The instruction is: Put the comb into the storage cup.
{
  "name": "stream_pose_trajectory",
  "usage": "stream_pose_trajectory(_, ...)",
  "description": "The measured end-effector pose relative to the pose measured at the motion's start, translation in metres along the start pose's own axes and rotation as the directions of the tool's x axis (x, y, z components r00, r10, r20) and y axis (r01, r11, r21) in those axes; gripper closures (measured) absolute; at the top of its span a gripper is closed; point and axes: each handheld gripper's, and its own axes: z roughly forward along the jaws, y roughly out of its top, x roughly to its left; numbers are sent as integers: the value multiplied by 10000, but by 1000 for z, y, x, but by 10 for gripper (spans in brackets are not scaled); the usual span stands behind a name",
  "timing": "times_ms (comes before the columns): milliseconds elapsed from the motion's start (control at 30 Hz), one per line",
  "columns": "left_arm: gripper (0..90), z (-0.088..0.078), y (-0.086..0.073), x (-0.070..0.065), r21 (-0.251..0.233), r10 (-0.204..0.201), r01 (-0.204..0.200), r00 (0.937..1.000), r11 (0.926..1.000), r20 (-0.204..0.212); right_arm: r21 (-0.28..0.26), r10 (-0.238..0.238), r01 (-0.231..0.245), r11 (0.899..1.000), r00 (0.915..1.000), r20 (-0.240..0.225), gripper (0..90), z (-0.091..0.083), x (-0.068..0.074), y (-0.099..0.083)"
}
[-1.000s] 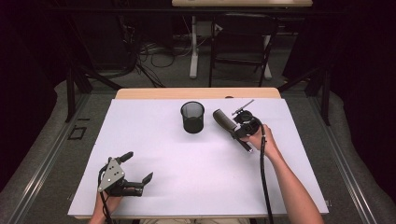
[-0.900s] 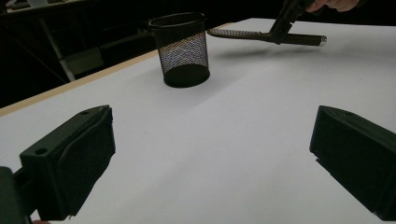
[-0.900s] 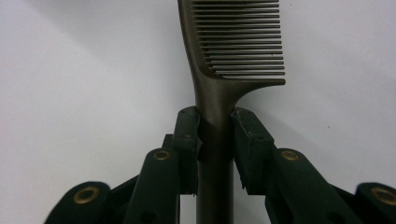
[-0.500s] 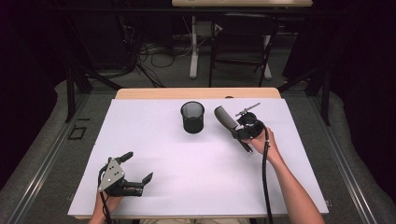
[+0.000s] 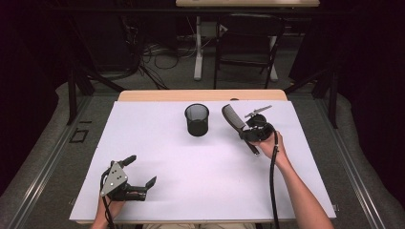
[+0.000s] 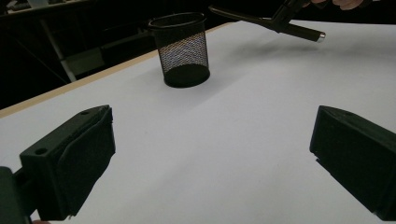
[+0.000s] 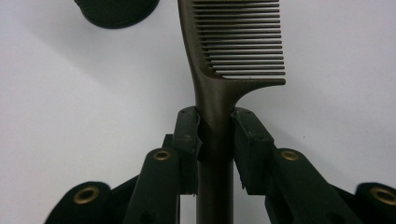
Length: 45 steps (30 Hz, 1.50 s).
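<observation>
**Comb lifted and swung toward the mesh cup**

Compared with a second ago, the dark plastic comb with a long handle [image 5: 235, 121] has tilted up and its toothed end has swung a little closer to the black wire-mesh pen cup [image 5: 197, 119], while the hand carrying it has barely travelled. The right gripper [image 7: 215, 123] is clenched on the comb's handle just below the teeth, its pads pressing it from both sides, with the toothed end running straight out ahead of the jaws and the rest of the handle trailing back under the gripper. The comb is off the white counter [image 5: 200, 181], held in the air; the cup stands upright ahead of this gripper and off to its left, near but not touching the comb.

The left gripper [image 5: 142, 171] rests low near the counter's near edge, jaws wide apart with nothing between them, the cup well ahead of it.

Judging by this, the pick-up is done and the carry is under way. What seems left is to bring the comb over the cup's mouth, stand it on end and let it drop inside.
</observation>
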Motion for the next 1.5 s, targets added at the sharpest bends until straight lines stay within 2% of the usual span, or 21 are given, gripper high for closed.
stream_pose_trajectory(433, 4, 1, 0, 1, -35, -43, 43, 10000, 10000, 32, -674, -113, 112, 9977, 9999, -14, 728, -5, 2, -1)
stream_pose_trajectory(833, 4, 0, 0, 1, -36, -9, 9, 10000, 10000, 20, -1527, -94, 87, 9882, 9999, -37, 728, -11, 4, 0)
stream_pose_trajectory(967, 4, 1, 0, 1, -34, -47, 47, 10000, 10000, 30, -1683, -26, 17, 9857, 10000, -47, 728, -13, 4, 0)
stream_pose_trajectory(1500, 4, 2, 0, 2, -1, -38, 38, 10000, 10000, 10, -2159, -293, 245, 9761, 9994, -189, 727, -16, 8, 3)
